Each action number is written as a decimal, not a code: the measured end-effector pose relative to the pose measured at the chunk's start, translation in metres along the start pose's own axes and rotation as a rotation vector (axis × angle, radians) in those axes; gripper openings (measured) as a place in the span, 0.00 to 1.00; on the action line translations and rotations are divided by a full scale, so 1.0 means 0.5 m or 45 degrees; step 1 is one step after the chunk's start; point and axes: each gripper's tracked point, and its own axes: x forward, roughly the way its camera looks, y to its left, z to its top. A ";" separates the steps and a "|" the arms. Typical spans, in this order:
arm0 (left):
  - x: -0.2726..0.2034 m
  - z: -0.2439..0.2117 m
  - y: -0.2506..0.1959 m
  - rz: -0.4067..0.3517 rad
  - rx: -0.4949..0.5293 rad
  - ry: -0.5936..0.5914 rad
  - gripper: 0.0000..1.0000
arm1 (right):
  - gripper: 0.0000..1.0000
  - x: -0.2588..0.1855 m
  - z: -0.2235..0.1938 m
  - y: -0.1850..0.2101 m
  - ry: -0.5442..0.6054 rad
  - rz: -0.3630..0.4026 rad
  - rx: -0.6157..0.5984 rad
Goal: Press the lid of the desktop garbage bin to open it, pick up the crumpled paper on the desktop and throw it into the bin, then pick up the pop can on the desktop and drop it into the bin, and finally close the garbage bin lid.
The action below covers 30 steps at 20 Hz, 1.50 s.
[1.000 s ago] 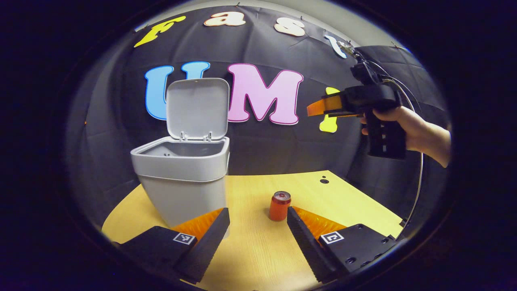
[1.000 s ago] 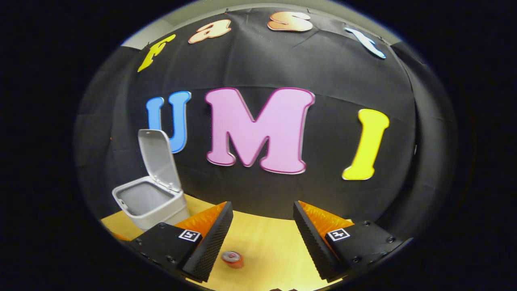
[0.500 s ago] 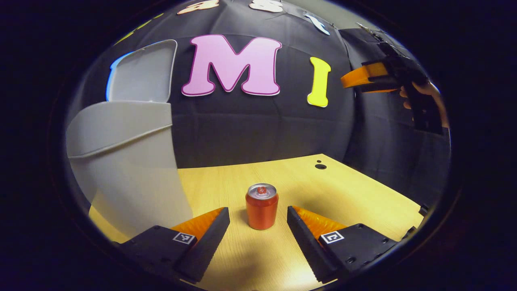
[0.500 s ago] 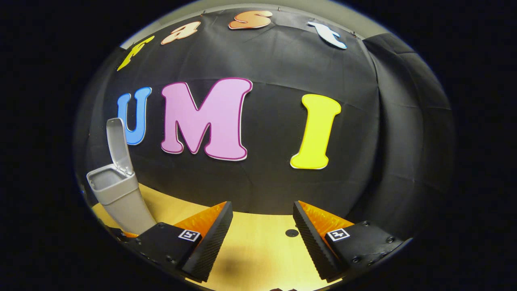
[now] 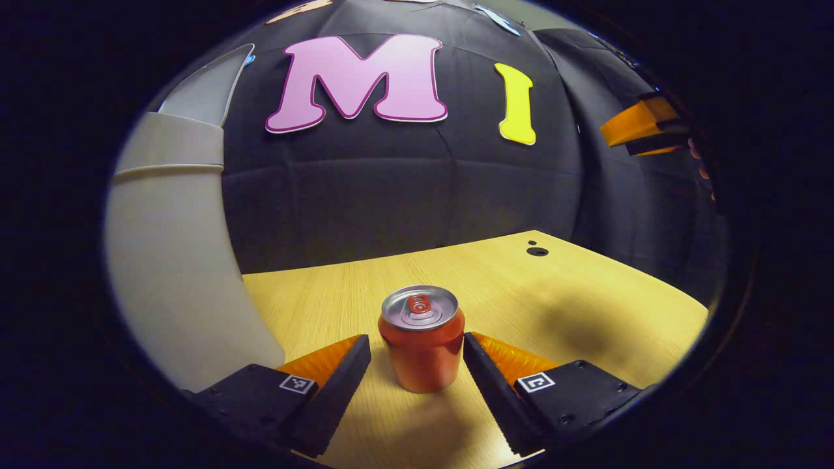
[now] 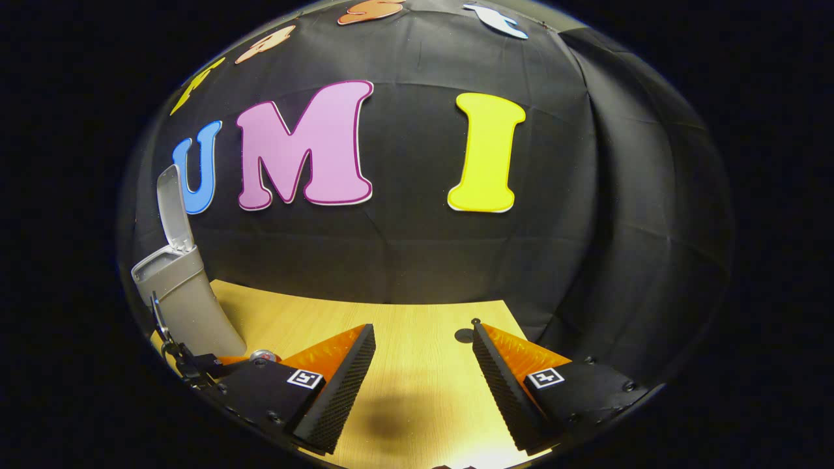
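An orange-red can (image 5: pixel 422 348) with a silver top and red tab; a pale grey bin (image 5: pixel 176 260) with a matching grey lid (image 6: pixel 172 208); a light yellow wood-grain table (image 5: pixel 521 293) with a small black hole (image 5: pixel 537 251); black cloth wall (image 6: pixel 404 254) behind.
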 end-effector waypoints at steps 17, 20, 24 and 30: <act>-0.131 0.270 -0.020 -0.044 0.031 -0.155 0.88 | 0.97 -0.063 0.028 0.039 -0.026 0.023 -0.007; -0.191 0.398 -0.003 -0.028 0.047 -0.250 0.88 | 0.97 -0.097 0.040 0.060 -0.033 0.035 0.011; -0.273 0.547 0.093 0.082 0.085 -0.393 0.88 | 0.97 -0.138 0.062 0.073 -0.051 0.038 0.031; -0.346 0.574 0.307 0.283 0.048 -0.417 0.87 | 0.97 -0.192 0.076 0.085 -0.077 0.013 0.028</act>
